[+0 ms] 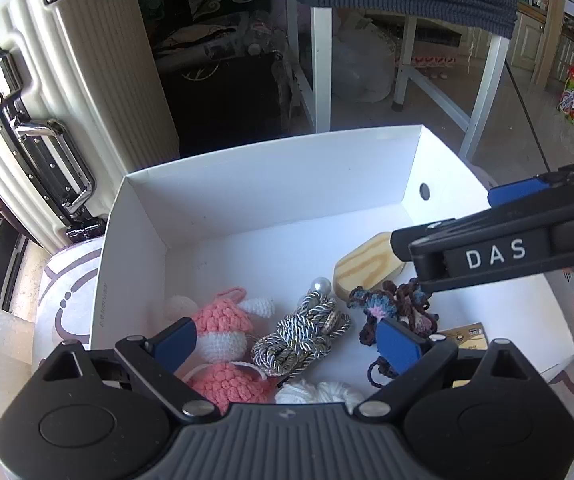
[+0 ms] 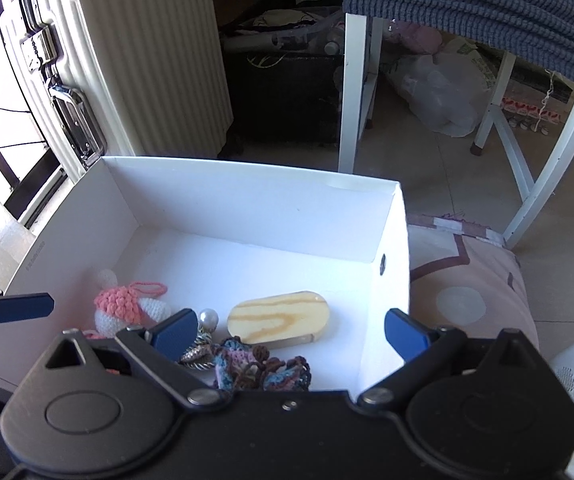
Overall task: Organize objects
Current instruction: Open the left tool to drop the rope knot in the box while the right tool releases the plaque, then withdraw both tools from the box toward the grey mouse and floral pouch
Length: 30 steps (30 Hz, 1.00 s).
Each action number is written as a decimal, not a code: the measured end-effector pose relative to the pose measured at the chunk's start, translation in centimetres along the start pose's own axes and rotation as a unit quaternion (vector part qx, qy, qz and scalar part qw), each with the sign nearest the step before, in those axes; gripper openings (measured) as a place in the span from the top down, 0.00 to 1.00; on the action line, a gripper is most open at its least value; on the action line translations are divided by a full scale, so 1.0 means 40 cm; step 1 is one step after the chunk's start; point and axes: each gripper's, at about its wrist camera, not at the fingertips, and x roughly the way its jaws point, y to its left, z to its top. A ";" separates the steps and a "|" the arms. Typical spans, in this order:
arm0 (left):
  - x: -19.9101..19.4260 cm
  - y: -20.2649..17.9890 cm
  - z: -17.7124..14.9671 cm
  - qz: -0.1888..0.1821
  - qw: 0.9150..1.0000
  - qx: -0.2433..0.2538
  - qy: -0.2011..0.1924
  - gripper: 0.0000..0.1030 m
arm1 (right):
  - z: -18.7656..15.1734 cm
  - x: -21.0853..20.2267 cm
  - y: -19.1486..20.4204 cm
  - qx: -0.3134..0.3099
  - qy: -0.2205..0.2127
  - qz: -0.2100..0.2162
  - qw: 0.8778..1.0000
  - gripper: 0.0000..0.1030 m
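Left wrist view: both grippers, left gripper (image 1: 287, 340) and right gripper (image 2: 289, 332), hang wide open and empty over a white box (image 1: 271, 176) of crocheted trinkets (image 1: 223, 320).

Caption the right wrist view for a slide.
Open right gripper above a white box holding a wooden block and crocheted trinkets.

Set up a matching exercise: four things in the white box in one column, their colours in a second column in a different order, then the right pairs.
Things:
1. oval block
2. bead
3. knotted cord
4. crochet toy

Colours:
A. pink and white
B. silver and grey
C. pale wood with amber grain
D. pearly white

Pairs: 1-C, 2-D, 3-B, 4-A. All four lie in the white box.
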 end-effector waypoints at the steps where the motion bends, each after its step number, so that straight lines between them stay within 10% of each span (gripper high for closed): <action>1: -0.008 0.001 0.001 0.000 1.000 -0.001 -0.002 0.07 | 0.000 -0.006 0.002 0.000 -0.002 0.001 1.000 0.02; 30: -0.310 0.068 -0.068 0.003 0.996 -0.048 -0.075 0.06 | -0.080 -0.324 0.051 0.024 -0.091 -0.026 0.995 0.02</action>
